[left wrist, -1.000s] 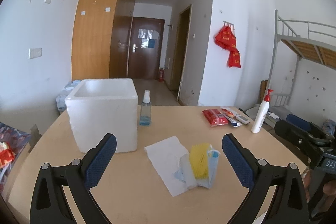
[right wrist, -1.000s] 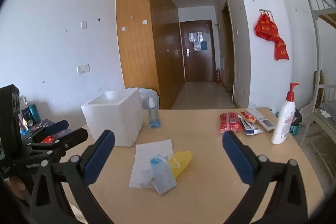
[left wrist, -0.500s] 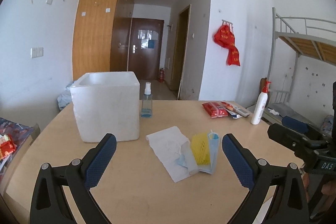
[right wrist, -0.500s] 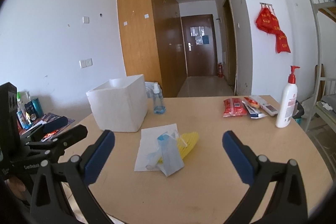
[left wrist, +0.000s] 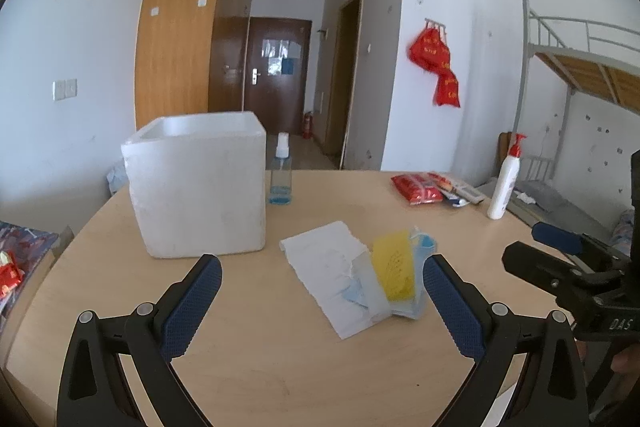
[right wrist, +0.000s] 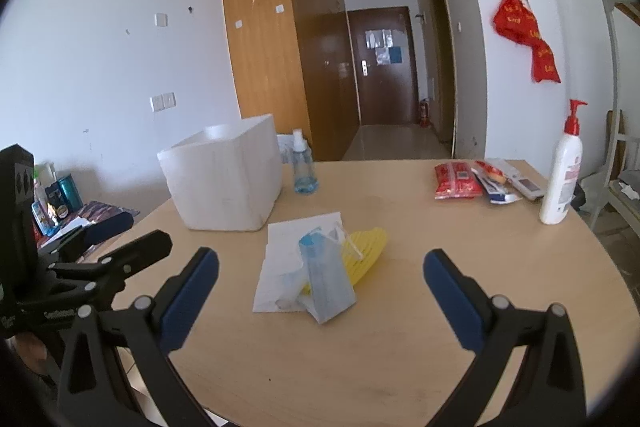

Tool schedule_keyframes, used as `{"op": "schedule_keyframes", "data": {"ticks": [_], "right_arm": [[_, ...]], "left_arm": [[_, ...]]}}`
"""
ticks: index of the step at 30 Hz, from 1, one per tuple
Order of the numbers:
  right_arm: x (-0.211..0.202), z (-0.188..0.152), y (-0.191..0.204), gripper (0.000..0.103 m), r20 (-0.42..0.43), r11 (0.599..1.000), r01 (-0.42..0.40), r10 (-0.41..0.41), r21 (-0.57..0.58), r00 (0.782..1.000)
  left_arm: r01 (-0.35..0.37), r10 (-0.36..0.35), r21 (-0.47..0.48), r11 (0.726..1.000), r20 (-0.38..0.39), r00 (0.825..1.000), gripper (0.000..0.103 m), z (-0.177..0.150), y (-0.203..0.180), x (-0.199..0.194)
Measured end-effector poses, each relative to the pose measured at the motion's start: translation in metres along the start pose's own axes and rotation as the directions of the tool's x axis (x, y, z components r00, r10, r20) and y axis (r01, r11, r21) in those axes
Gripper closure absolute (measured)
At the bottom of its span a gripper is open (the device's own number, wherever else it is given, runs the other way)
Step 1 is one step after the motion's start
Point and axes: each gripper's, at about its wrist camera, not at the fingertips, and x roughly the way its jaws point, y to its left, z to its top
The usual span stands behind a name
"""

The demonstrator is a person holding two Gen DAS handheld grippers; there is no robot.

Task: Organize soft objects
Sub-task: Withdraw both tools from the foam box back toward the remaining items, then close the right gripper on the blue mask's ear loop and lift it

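Note:
A small pile of soft things lies mid-table: a white tissue (left wrist: pixel 326 263) (right wrist: pixel 294 247), a yellow mesh piece (left wrist: pixel 394 267) (right wrist: pixel 366 251) and light blue face masks (left wrist: pixel 418 281) (right wrist: pixel 326 275) on top of each other. A white foam box (left wrist: pixel 198 187) (right wrist: pixel 226 177) stands open-topped to their left. My left gripper (left wrist: pixel 318 303) is open and empty, just short of the pile. My right gripper (right wrist: pixel 320 301) is open and empty, also just short of the pile. Each gripper shows at the other view's edge.
A blue spray bottle (left wrist: pixel 281 173) (right wrist: pixel 304 169) stands beside the box. Red snack packets and small items (left wrist: pixel 418 187) (right wrist: pixel 456 181) lie at the far right, near a white pump bottle (left wrist: pixel 504 185) (right wrist: pixel 562 179). The wooden table's edge (right wrist: pixel 600 239) curves off at the right.
Both grippers have tilted and moved a little closer to the pile; the views now sit lower over the table. Nothing on the table has moved.

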Motion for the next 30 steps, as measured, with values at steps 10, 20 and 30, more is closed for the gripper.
{"op": "schedule_keyframes", "data": {"ticks": [10,20,30], "right_arm": [[0.037,-0.005,-0.009,0.0,-0.104,0.999,0.009,-0.004,0.054,0.995],[0.082,-0.015,-0.005,0.001,-0.214,0.998,0.012,0.0,0.056,0.977],[0.11,-0.022,-0.01,0.037,-0.307,0.997,0.044,-0.024,0.06,0.951]], "left_arm": [[-0.019,0.018,-0.031,0.999,-0.046,0.999,0.002,-0.002,0.02,0.025],[-0.014,0.005,-0.074,0.997,-0.119,0.993,0.002,-0.006,0.037,0.061],[0.01,-0.02,-0.074,0.997,-0.142,0.99,0.002,-0.005,0.039,0.081]]}}
